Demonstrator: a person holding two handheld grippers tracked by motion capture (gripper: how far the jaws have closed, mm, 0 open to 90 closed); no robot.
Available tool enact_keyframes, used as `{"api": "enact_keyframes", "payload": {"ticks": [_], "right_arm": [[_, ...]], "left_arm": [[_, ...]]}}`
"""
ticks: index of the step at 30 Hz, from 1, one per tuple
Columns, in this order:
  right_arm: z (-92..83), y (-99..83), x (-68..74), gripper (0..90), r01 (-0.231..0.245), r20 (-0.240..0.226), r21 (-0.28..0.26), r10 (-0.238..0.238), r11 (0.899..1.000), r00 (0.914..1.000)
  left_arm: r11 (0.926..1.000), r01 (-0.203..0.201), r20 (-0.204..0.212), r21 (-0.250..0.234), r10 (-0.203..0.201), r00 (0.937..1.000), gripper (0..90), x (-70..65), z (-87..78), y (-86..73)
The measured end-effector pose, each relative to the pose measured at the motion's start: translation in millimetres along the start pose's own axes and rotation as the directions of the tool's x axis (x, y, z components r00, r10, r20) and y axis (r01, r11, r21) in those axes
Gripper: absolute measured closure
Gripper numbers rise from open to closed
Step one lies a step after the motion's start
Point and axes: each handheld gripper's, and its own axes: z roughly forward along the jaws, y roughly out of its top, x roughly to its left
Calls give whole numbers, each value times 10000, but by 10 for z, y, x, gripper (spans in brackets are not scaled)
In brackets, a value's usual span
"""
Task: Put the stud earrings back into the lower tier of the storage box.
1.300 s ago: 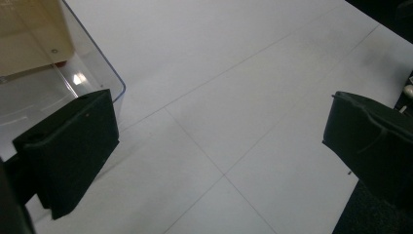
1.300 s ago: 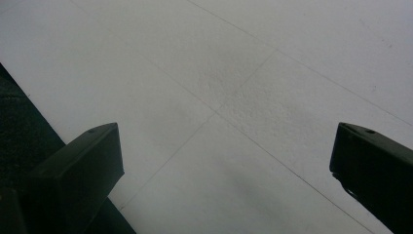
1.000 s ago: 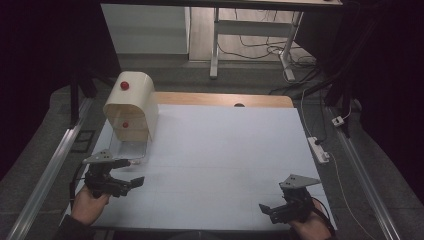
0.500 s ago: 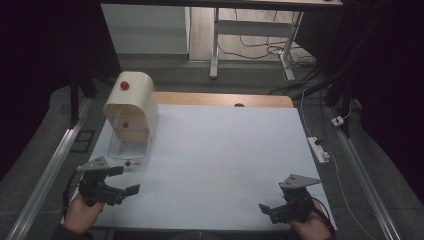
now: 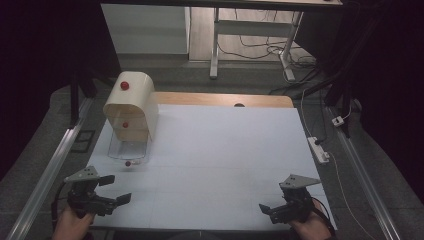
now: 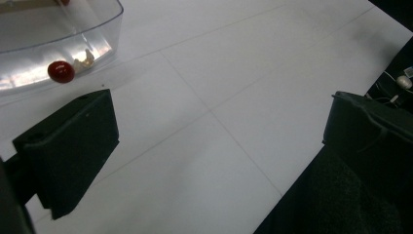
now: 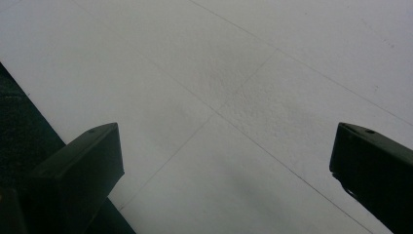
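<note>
Both grippers hover with jaws spread over a white table, a cream dispenser at its far left

The white table top [image 5: 225,160] carries thin grid lines and sits on a wooden desk whose edge shows at the back; dark grey floor, a power strip [image 5: 318,149] and desk legs lie around it in a dim room. The cream box with red knobs [image 5: 131,107] stands upright near the far left, its clear drawer [image 5: 129,150] pulled out toward the person, long axis running front to back. The left gripper [image 5: 112,190] is empty, near the drawer's red knob [image 6: 61,71]. The right gripper [image 5: 270,209] is empty, at the near right edge
</note>
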Motion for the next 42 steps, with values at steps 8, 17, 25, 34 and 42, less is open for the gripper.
{"api": "enact_keyframes", "payload": {"ticks": [8, 17, 25, 34, 42], "right_arm": [[3, 1, 5, 0, 38, 32, 36, -38, 10000, 10000], [7, 1, 7, 0, 48, 15, 54, -48, 10000, 10000], [7, 1, 8, 0, 54, 17, 65, -54, 10000, 10000], [8, 2, 8, 0, 52, 24, 70, -52, 10000, 10000], [10, 3, 11, 0, 44, 33, 86, -45, 10000, 10000]], "left_arm": [[9997, 213, -73, -87, -214, 9997, 0, 2, -82, -91], [9995, 311, -306, -15, -312, 9990, 0, -2, -149, -168], [9994, 354, -525, -43, -356, 9980, 0, -12, -209, -215], [9990, 436, -1002, -20, -435, 9940, 0, -23, -295, -279], [9986, 504, -1350, 140, -480, 9897, 0, -29, -346, -323]]}}
